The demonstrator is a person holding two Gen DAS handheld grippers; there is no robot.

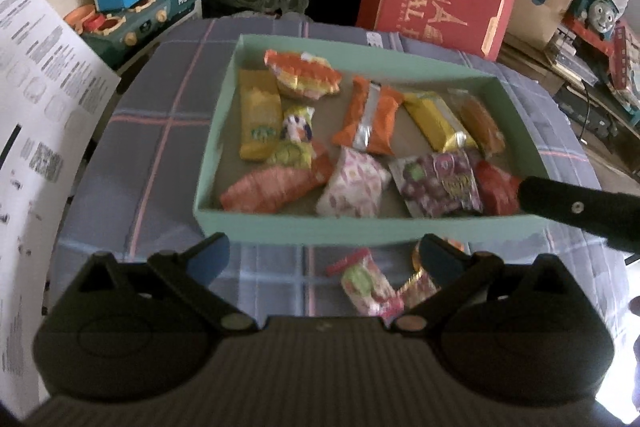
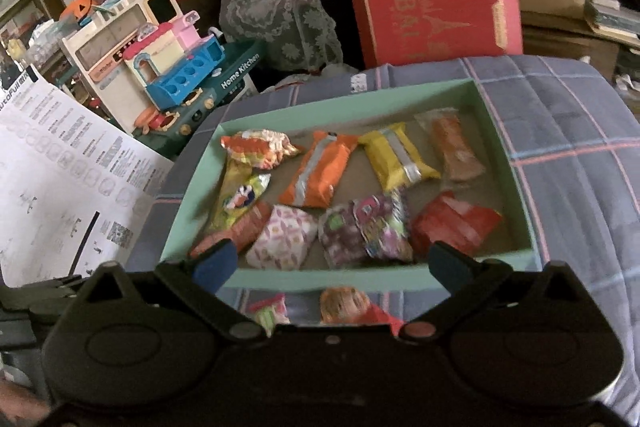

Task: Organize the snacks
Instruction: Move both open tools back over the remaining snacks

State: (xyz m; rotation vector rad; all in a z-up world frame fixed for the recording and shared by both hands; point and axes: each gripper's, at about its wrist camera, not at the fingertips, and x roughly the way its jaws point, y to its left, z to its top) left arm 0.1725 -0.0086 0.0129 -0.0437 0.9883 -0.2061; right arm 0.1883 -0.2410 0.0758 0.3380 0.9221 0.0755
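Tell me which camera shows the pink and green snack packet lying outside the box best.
The left wrist view: the pink and green packet lies nearly whole on the blanket, in front of the green box. In the right wrist view only its top shows, the rest cut off by that gripper's body.

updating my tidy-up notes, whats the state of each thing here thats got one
left gripper: open, holds nothing
right gripper: open, holds nothing
green box: lidless, holding many snacks
pink and green packet: outside the box, on the cloth
gold packet: outside the box, beside the pink and green one
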